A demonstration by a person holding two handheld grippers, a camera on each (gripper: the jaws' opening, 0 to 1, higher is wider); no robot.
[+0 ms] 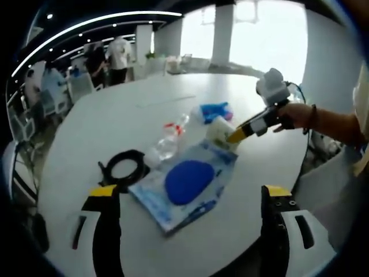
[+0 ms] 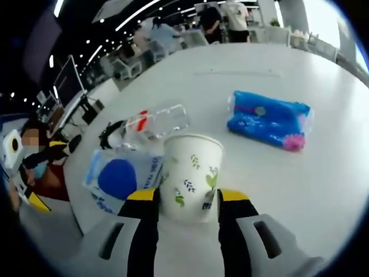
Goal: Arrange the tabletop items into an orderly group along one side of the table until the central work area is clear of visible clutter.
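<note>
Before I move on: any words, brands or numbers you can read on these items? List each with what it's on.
None can be read.
Paper cup in the right tongs: leaf pattern only, no text seen.
Clear bottle: red-and-white label, too blurred.
Flat pouch with the blue disc: print on its edges, too small.
Blue packet: markings blurred.
Black ring: no marking seen.

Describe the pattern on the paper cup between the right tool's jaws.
The paper cup is white with scattered green and dark leaf sprigs; clearest in the right gripper view.
</note>
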